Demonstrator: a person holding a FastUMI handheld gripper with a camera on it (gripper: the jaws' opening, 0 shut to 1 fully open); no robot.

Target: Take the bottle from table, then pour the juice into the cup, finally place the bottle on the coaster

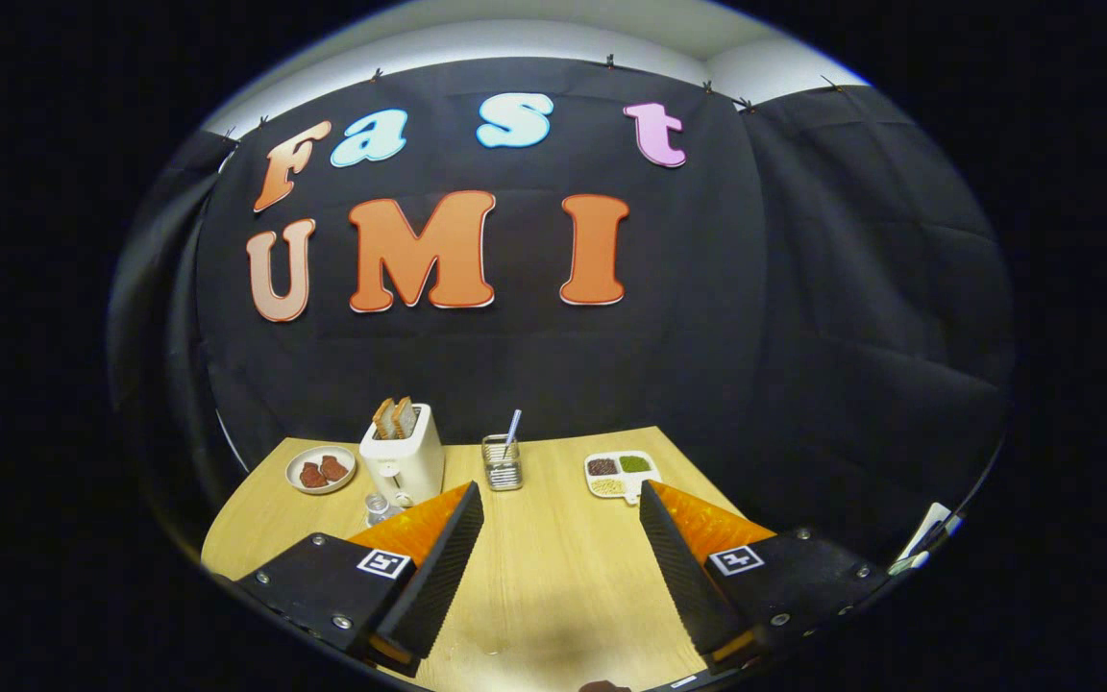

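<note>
Two fingers of the gripper (561,505) spread wide apart over bare light wooden worktop (553,567), holding nothing, small clear plastic bottle (378,507) just beyond the left finger, near a white toaster (405,454) with bread slices, round plate (321,470) far left, wire holder (503,462) and white sectioned tray (621,474) beyond.

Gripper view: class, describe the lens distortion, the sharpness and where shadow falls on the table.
Gripper view: fisheye bending curves the table edges and the cloth wall; toaster and divided tray look sharp, without motion blur; a soft shadow lies on the tabletop between the open tool fingers, nearest the camera.
</note>
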